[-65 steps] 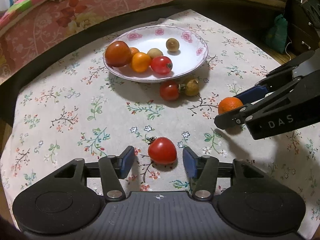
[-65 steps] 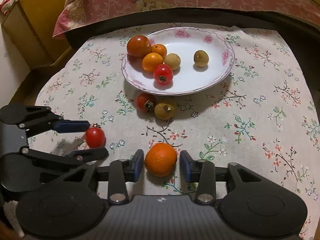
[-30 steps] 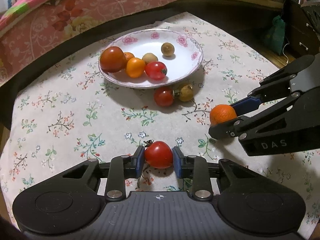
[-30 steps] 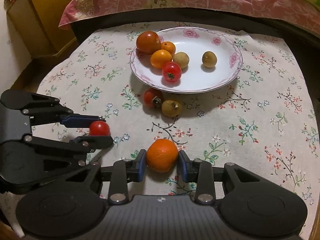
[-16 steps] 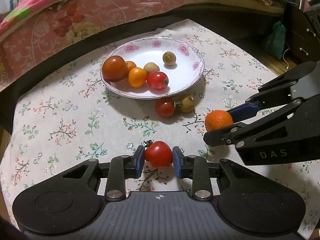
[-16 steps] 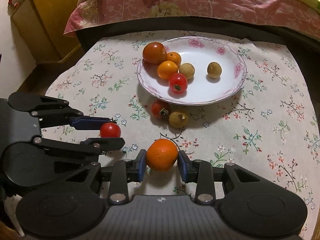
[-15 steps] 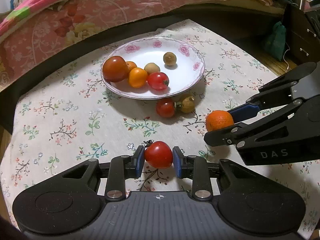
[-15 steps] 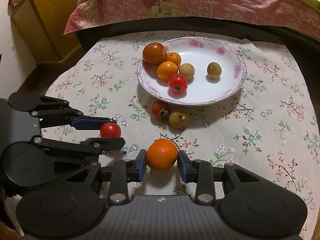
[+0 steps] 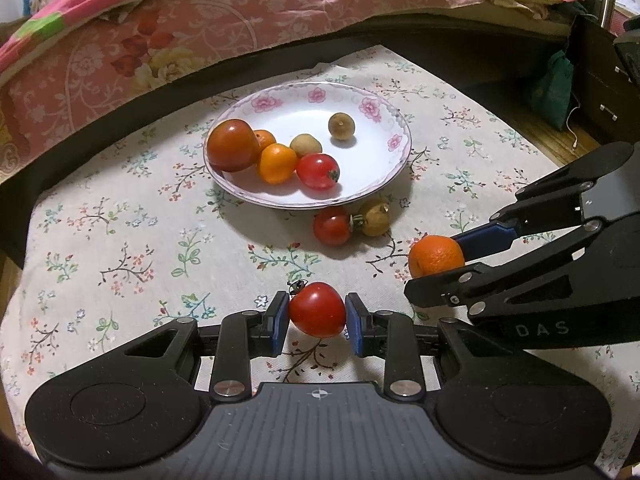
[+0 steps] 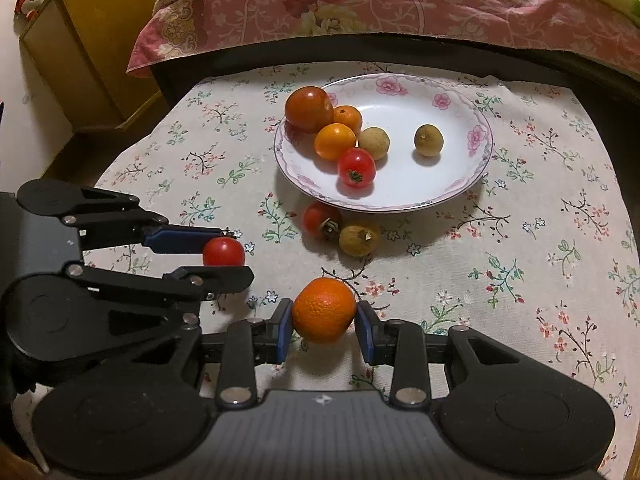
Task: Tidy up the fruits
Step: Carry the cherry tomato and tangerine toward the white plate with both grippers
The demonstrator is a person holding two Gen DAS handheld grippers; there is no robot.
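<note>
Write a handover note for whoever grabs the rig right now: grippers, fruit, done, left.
Left gripper: shut on a red tomato.
Right gripper: shut on an orange.
Plate: sits on the flowered cloth and holds six fruits: a big tomato, two small oranges, a small tomato and two brown fruits.
On the cloth by the plate's near rim: one loose tomato touching one brown fruit.
Done: six fruits plated, two more gripped.
Left: set both held fruits in the plate, then likely fetch the loose pair.
</note>
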